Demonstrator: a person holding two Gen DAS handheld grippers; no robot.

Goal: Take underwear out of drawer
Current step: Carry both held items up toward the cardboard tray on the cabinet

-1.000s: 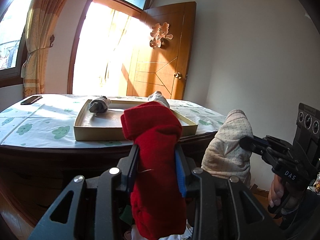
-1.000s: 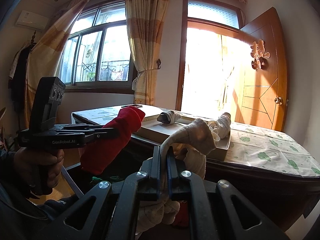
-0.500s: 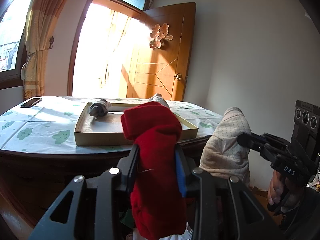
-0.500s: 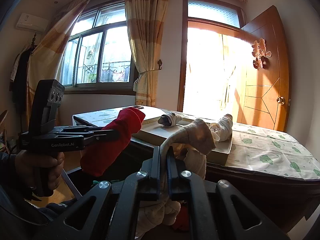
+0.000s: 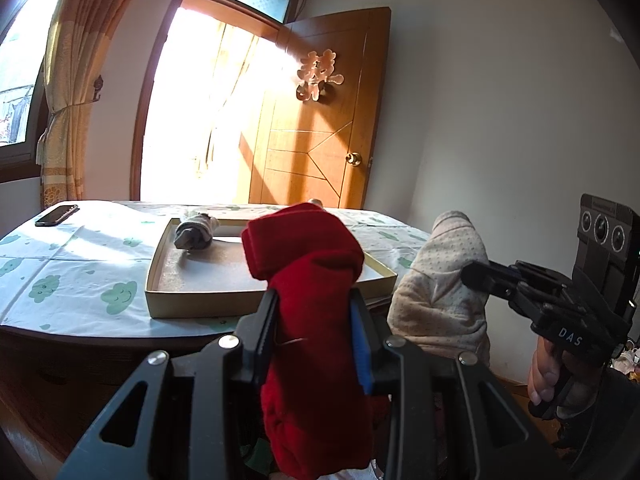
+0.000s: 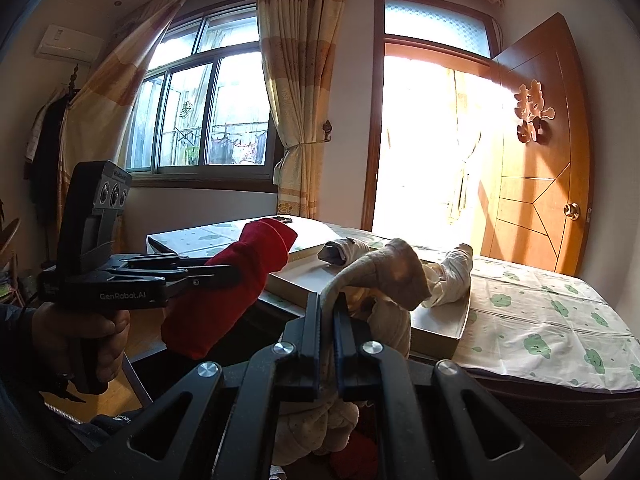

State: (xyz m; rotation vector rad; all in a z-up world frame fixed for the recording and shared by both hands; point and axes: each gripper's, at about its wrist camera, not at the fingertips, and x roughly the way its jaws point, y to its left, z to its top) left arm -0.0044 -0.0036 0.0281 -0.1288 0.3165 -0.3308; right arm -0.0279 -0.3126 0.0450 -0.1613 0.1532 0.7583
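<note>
My left gripper (image 5: 314, 300) is shut on a rolled red underwear (image 5: 308, 272) and holds it upright in the air before the table edge. It also shows in the right wrist view (image 6: 228, 292), with the left gripper (image 6: 234, 272) at left. My right gripper (image 6: 327, 300) is shut on a rolled beige dotted underwear (image 6: 384, 272), seen in the left wrist view (image 5: 440, 292) beside the right gripper (image 5: 466, 274). The drawer is hidden below; more clothes (image 6: 352, 452) show under the right gripper.
A shallow cardboard box (image 5: 200, 304) lies on the table with a cloud-print cloth (image 5: 72, 276). It holds a grey rolled garment (image 5: 196, 232) and a pale one (image 6: 452, 276). A phone (image 5: 56, 215) lies far left. An open wooden door (image 5: 320, 140) stands behind.
Both grippers have risen a little with their rolls still held; the table top and box now sit lower and show more from above.
</note>
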